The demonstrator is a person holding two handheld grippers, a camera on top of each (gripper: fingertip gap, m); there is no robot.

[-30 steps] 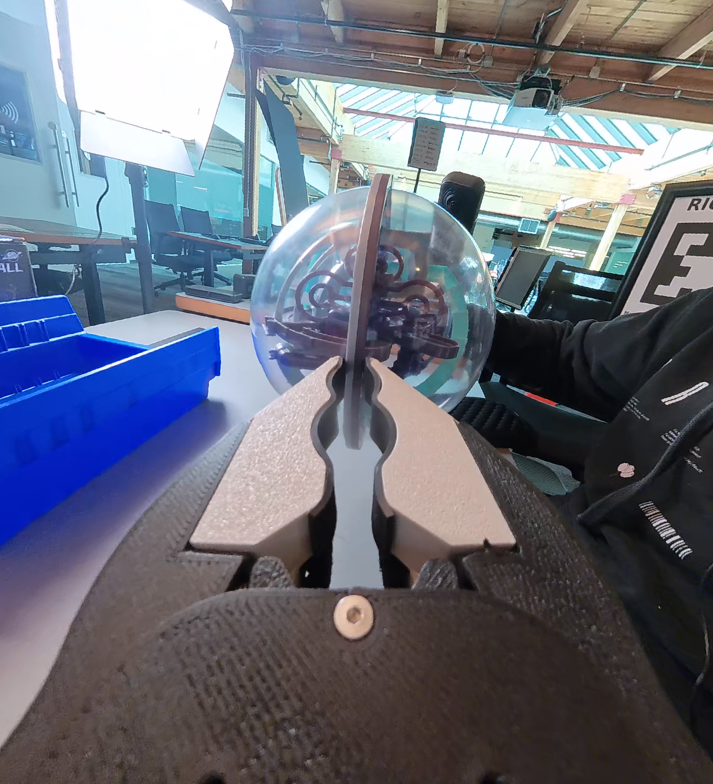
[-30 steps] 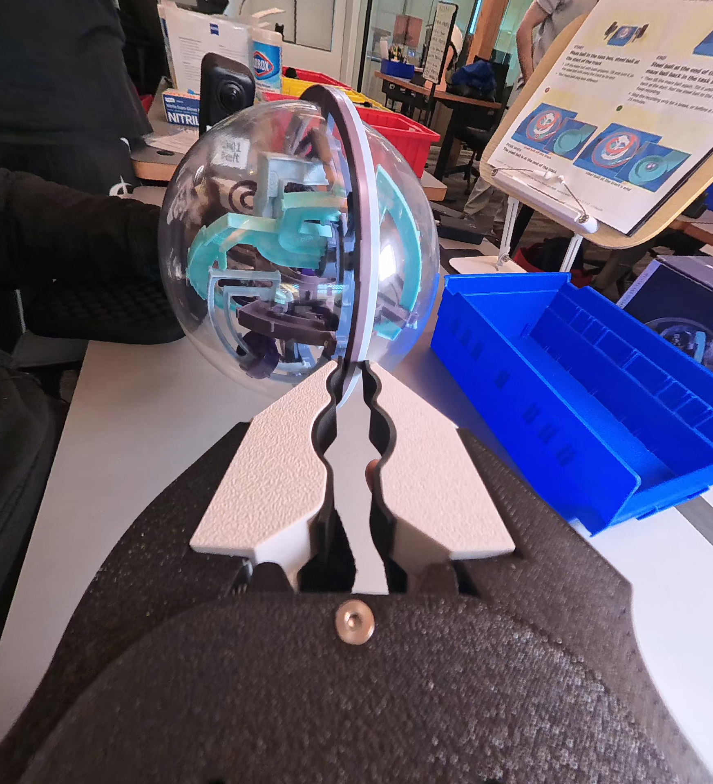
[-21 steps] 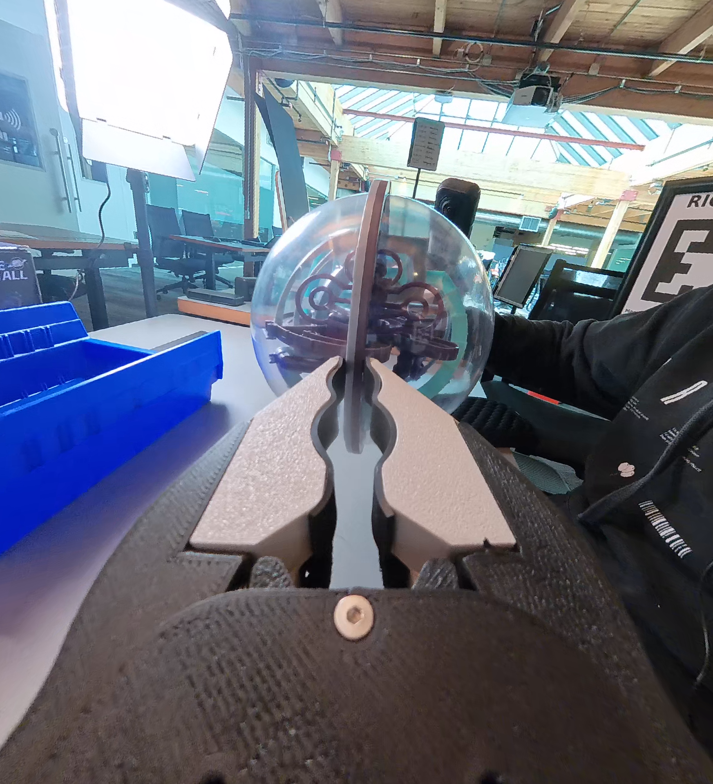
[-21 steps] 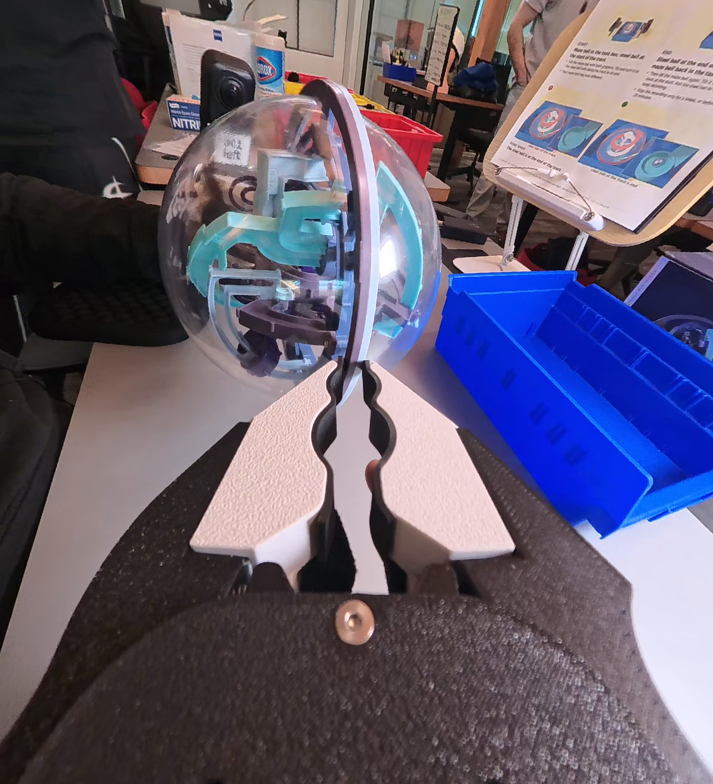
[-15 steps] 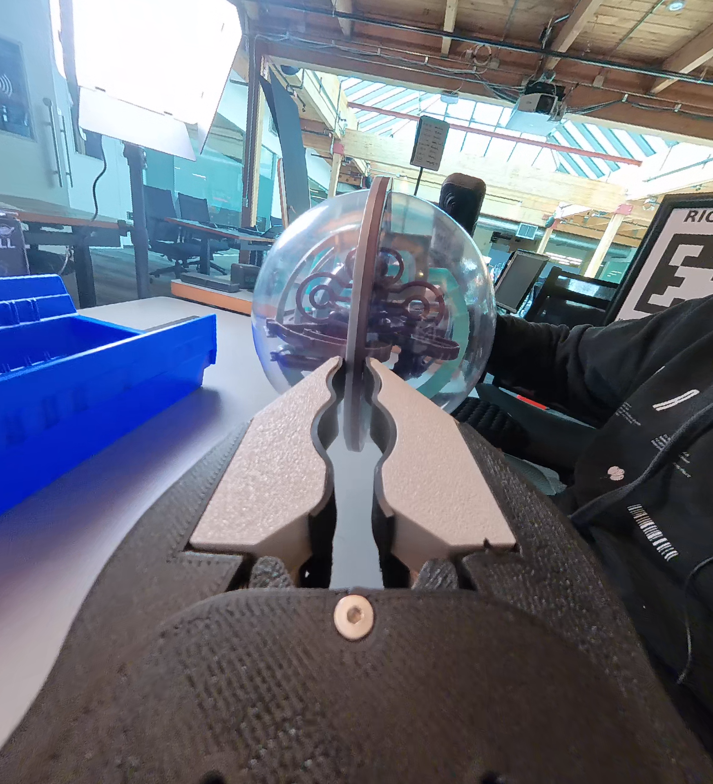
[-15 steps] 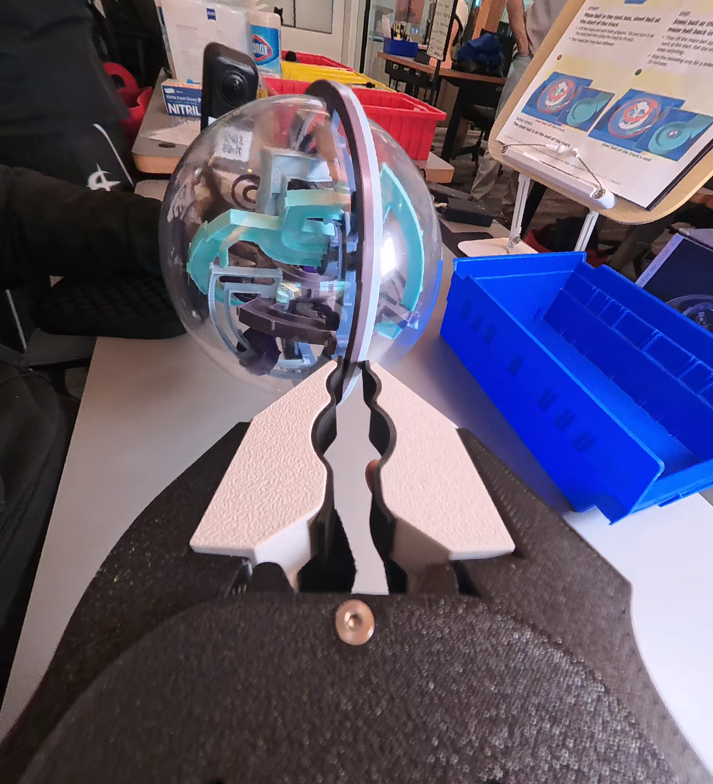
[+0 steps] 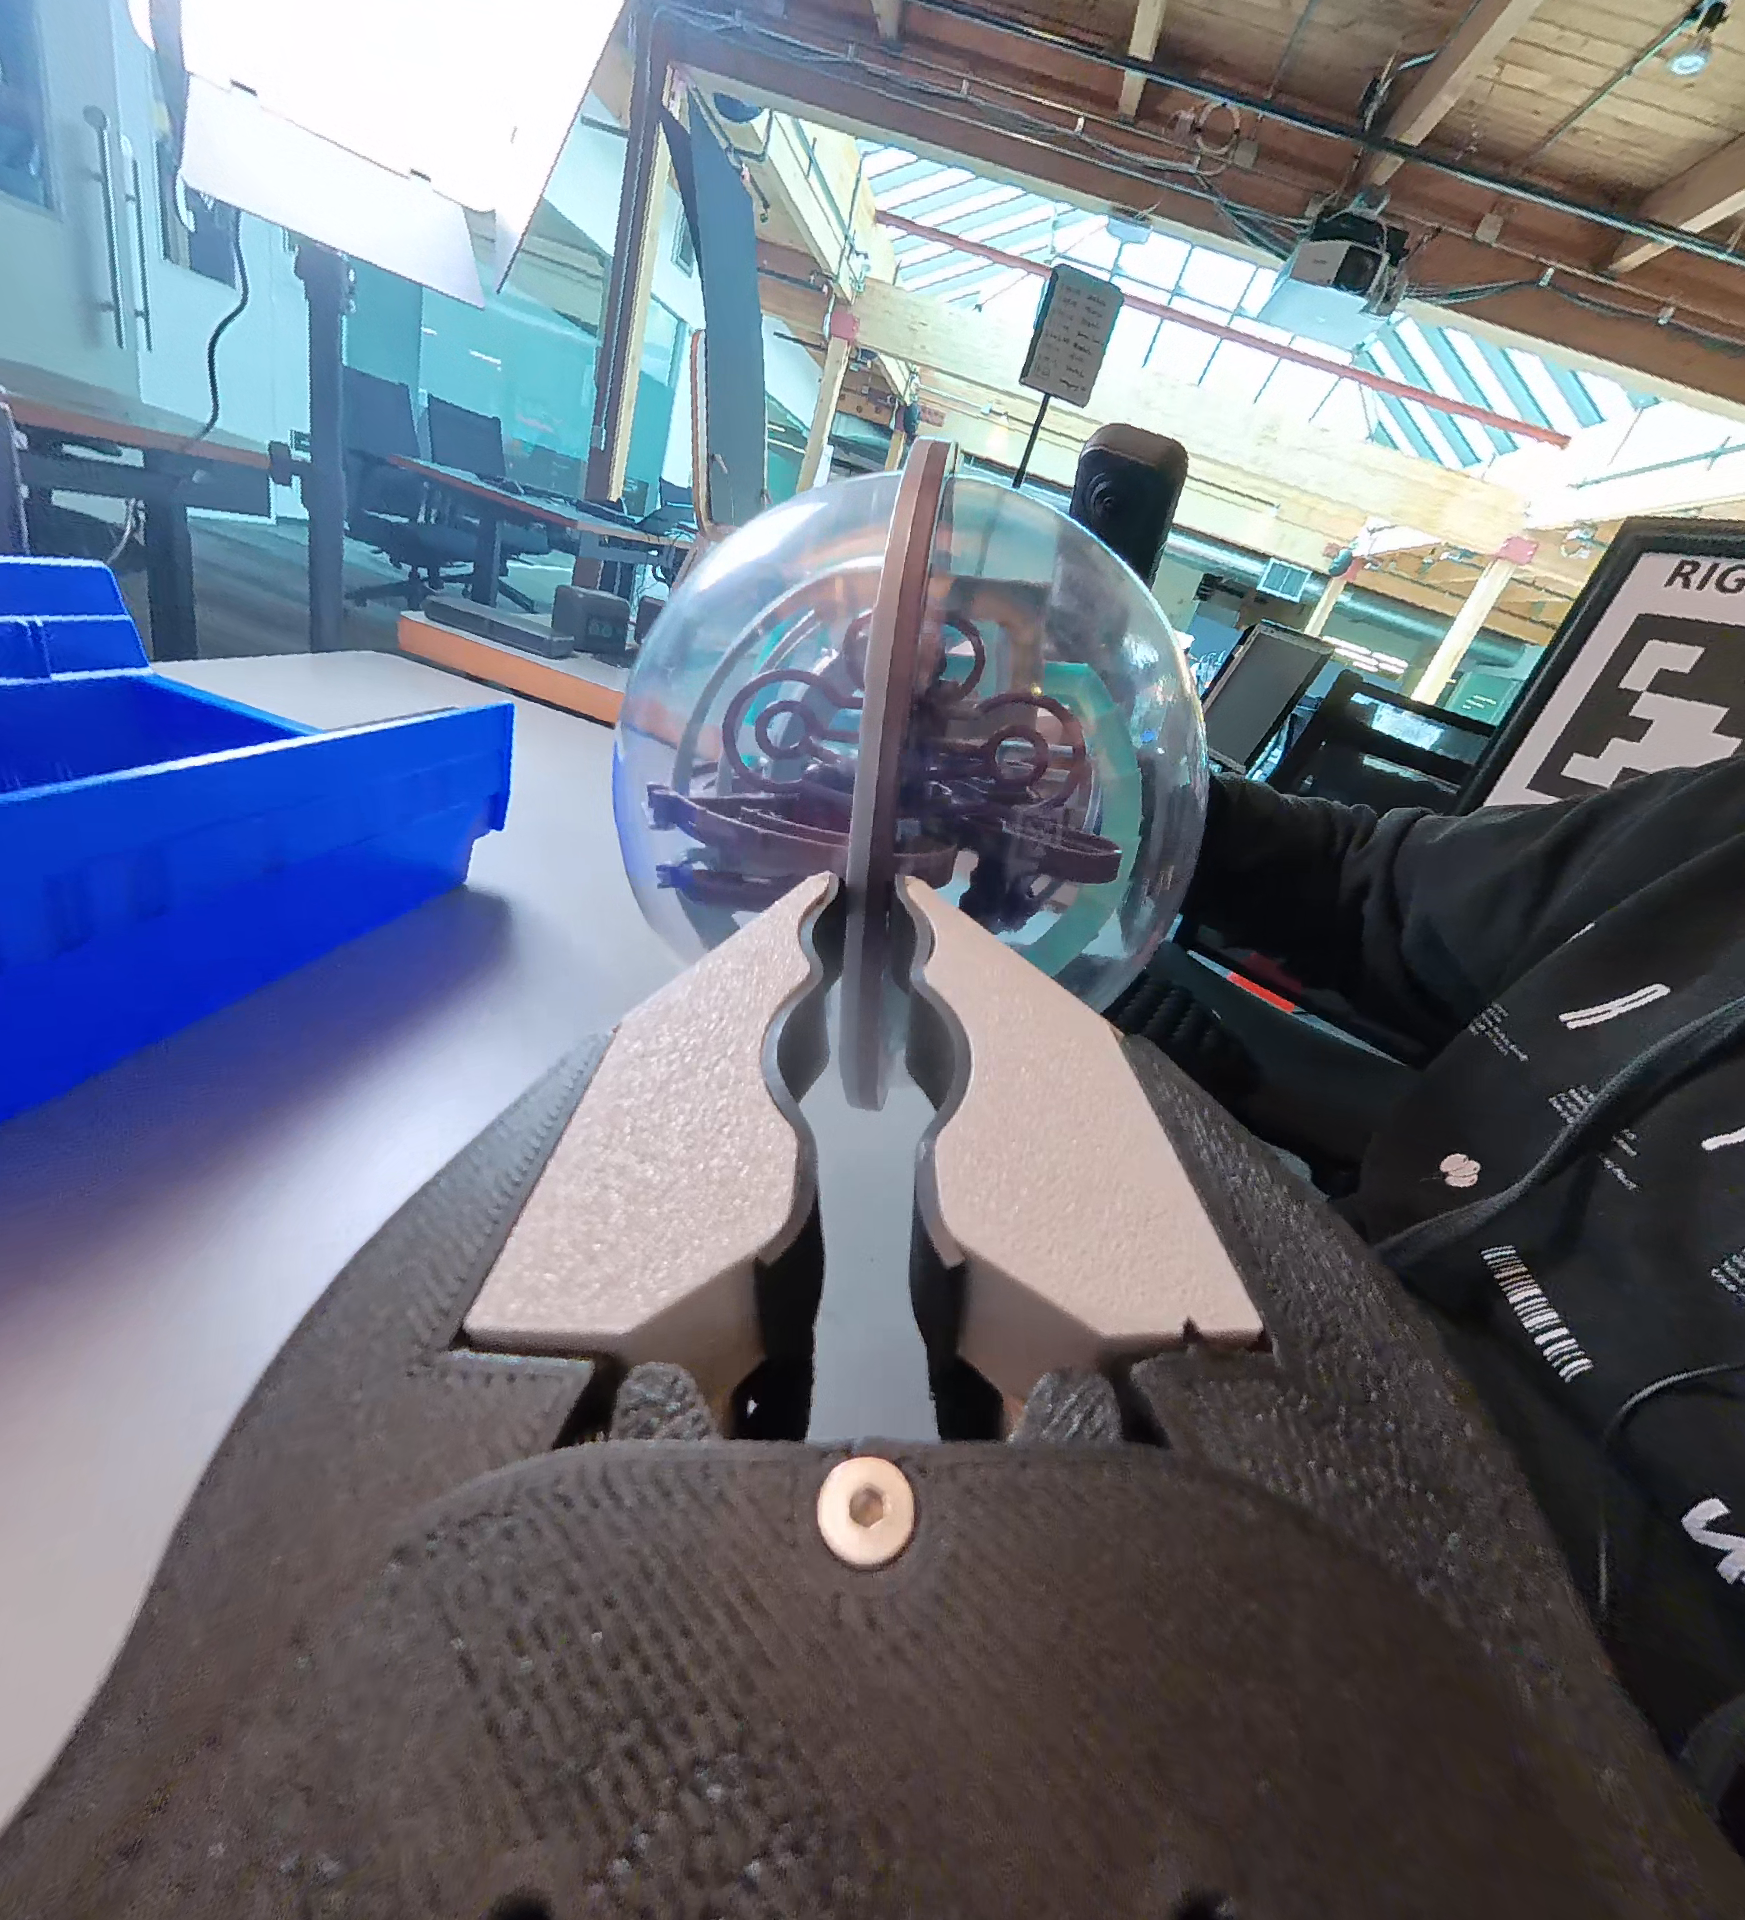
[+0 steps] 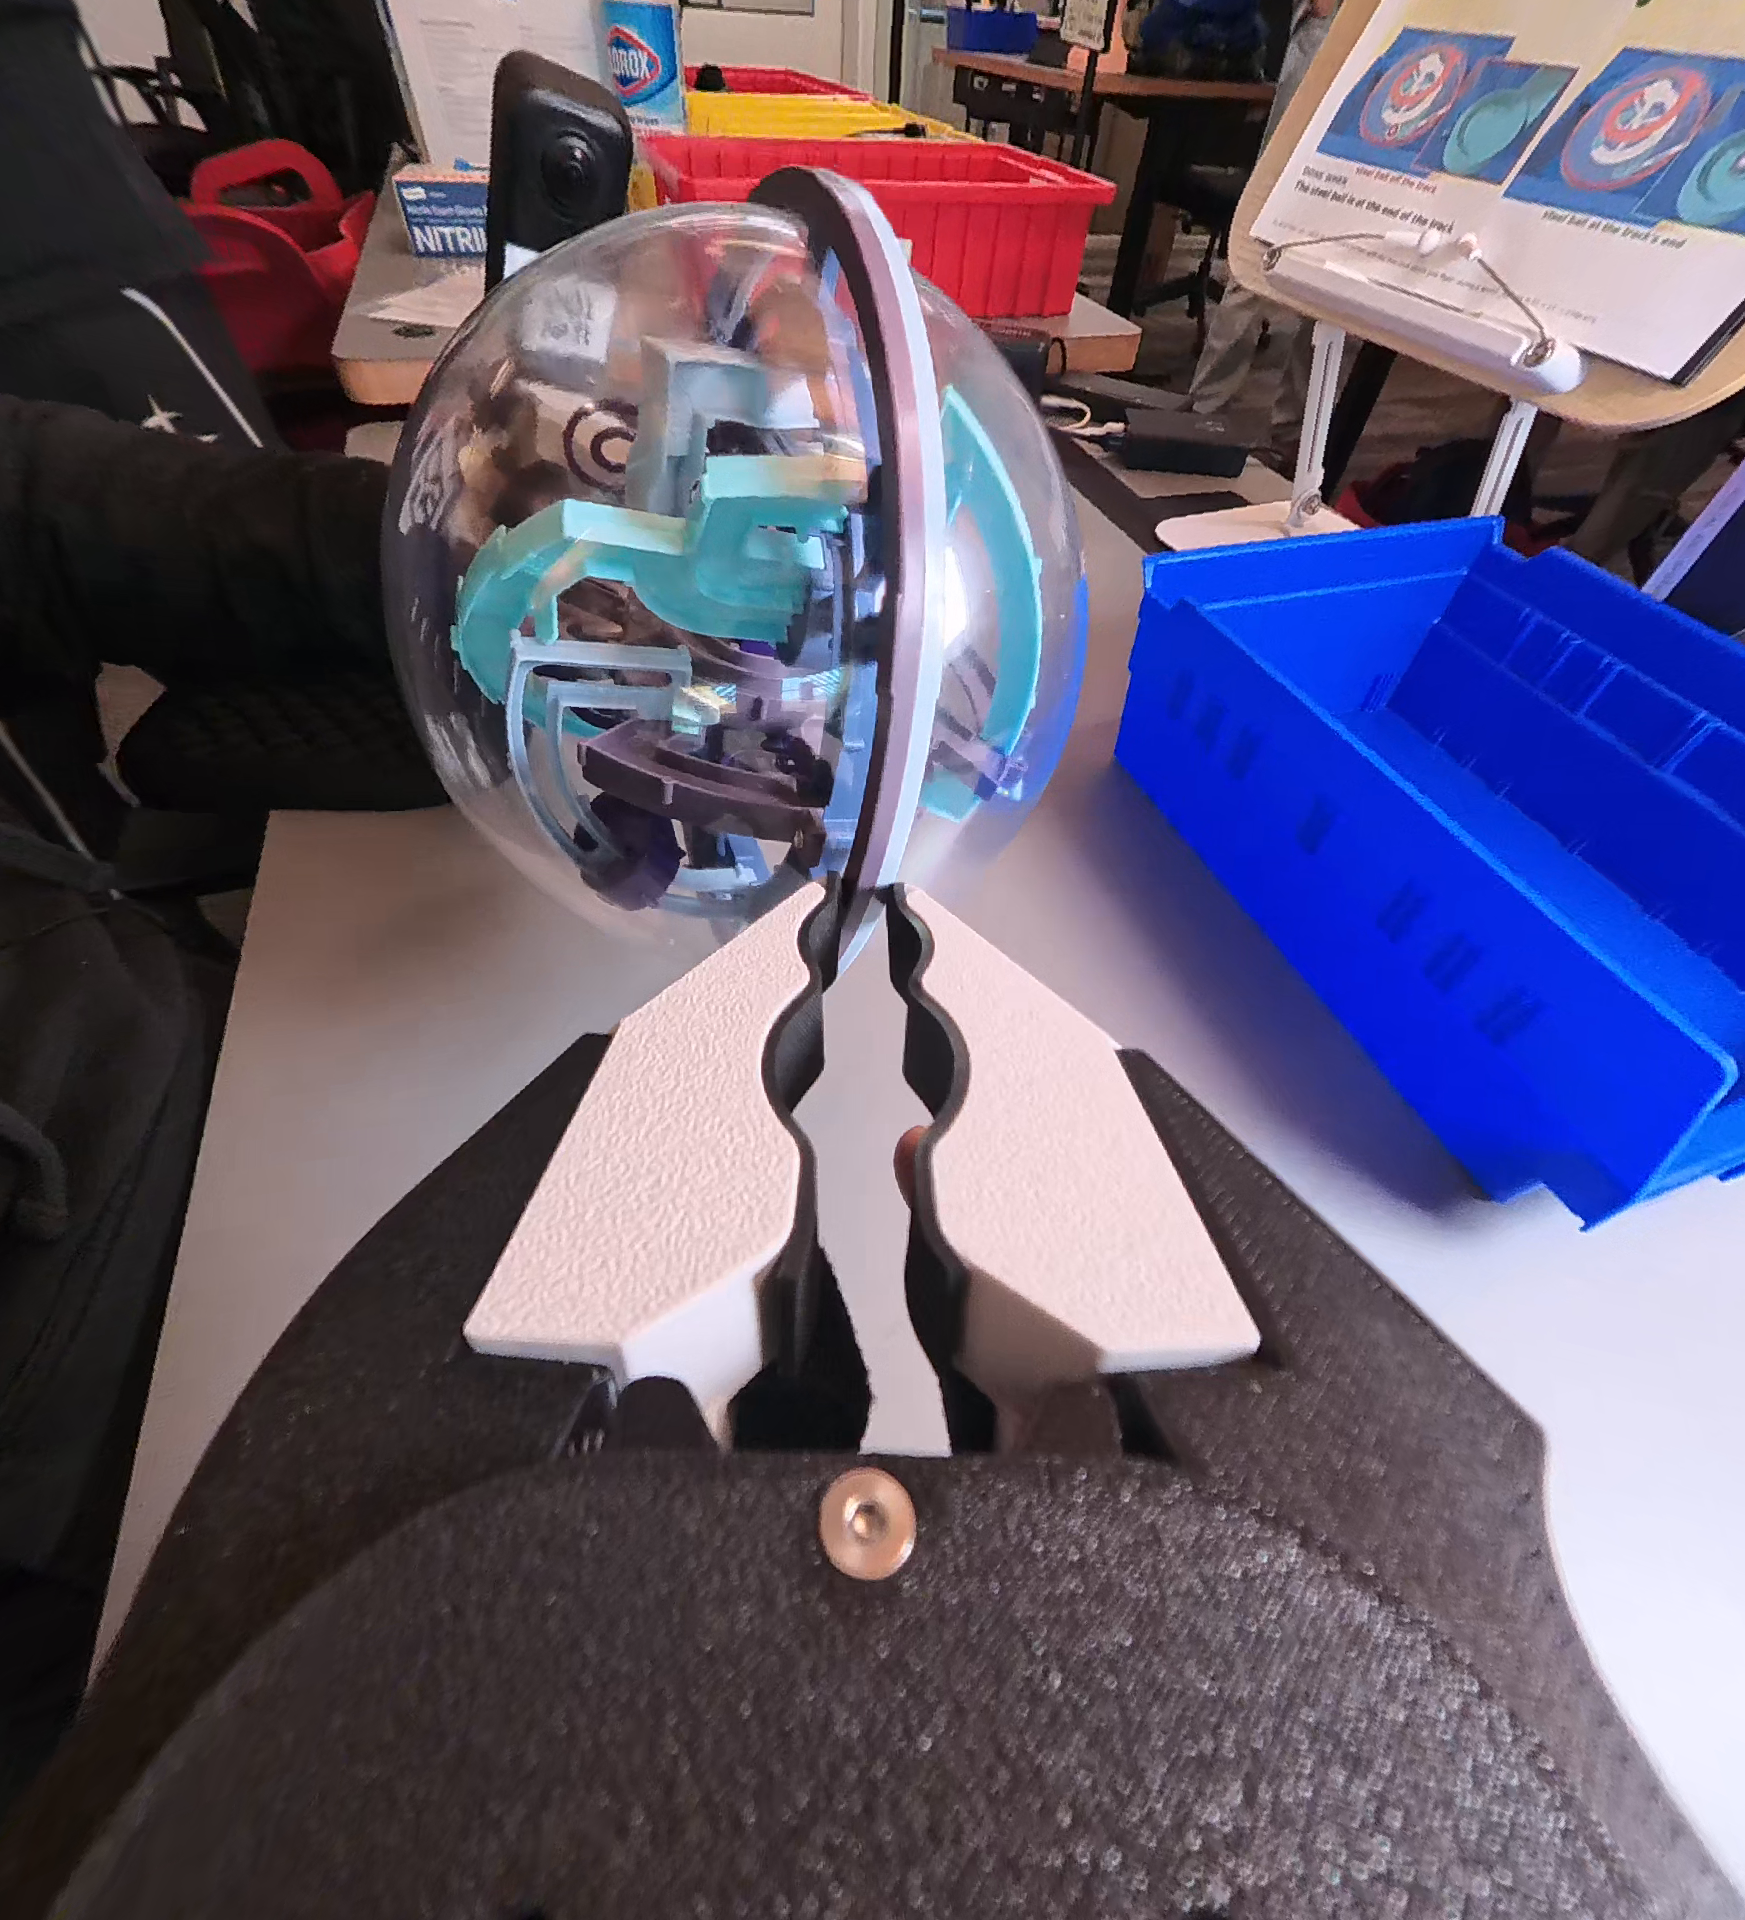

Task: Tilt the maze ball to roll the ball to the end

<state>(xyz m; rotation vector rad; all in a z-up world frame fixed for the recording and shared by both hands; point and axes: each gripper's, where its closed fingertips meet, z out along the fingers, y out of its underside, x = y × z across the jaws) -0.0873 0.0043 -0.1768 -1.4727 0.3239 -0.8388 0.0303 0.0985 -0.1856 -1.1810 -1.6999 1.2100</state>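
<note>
The maze ball is a clear sphere with brown, teal and purple tracks inside and a flat rim around its middle. It hangs above the grey table, held from two sides. My left gripper is shut on the rim's near edge. In the right wrist view the maze ball shows its teal tracks, and my right gripper is shut on the rim's lower edge. The rim leans slightly. I cannot make out the small ball inside.
A blue bin sits on the table left of the ball; in the right wrist view the blue bin lies to the right. A person's black sleeve reaches in behind the ball. A document stand and red bins stand farther back.
Both grippers, still shut on the rim, have tipped together. The left view now points higher toward the ceiling, the right view lower onto the table. The ball has tilted slightly.
</note>
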